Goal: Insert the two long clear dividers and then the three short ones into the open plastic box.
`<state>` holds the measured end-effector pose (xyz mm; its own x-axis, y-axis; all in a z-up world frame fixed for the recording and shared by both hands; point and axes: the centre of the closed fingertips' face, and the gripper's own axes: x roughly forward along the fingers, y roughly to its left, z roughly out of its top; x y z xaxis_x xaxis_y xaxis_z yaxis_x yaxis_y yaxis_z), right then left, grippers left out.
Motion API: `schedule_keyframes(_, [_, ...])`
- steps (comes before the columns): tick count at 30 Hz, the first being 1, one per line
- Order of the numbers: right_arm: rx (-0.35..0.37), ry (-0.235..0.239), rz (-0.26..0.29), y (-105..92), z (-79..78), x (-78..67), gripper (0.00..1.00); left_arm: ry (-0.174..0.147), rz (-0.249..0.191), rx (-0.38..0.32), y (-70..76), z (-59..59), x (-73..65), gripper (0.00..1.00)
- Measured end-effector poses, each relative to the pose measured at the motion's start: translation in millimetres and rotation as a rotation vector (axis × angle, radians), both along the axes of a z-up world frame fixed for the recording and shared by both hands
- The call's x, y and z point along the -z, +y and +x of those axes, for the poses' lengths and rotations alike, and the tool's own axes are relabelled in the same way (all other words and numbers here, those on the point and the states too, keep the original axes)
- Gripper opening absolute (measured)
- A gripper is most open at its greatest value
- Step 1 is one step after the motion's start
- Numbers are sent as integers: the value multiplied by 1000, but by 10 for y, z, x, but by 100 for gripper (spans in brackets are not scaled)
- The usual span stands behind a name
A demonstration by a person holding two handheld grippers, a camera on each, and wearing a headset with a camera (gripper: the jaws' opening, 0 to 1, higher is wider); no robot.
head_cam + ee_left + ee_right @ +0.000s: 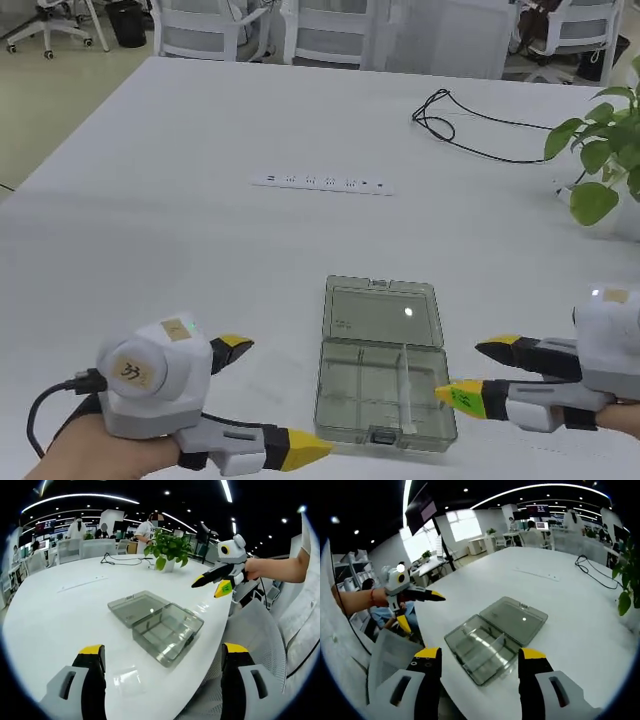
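Note:
The open smoky-clear plastic box [383, 390] lies near the table's front edge, its lid [383, 313] folded back flat behind it. One clear divider [405, 385] stands lengthwise inside the base, right of centre; it also shows in the right gripper view as a pale strip [487, 645]. My left gripper [270, 398] hovers left of the box, open and empty. My right gripper [468, 372] hovers at the box's right side, open and empty. In the left gripper view the box [156, 620] lies ahead of the jaws, and a small clear piece [127, 681] rests on the table between them.
A white power strip [322, 183] lies mid-table and a black cable [470, 125] loops at the back right. A potted plant [600, 150] stands at the right edge. Office chairs [210, 30] line the far side. The table's front edge runs close below the box.

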<state>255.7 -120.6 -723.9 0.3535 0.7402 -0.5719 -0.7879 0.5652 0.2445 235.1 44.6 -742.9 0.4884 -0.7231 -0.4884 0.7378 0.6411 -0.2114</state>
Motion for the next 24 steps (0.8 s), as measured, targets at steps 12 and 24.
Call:
schedule_keyframes(12, [-73, -70, -23, -289, -129, 49, 75, 87, 62, -78, 183, 63, 211, 90])
schedule_keyframes(24, [-75, -117, -63, -502, -185, 138, 77, 224, 179, -164, 351, 109, 571, 74])
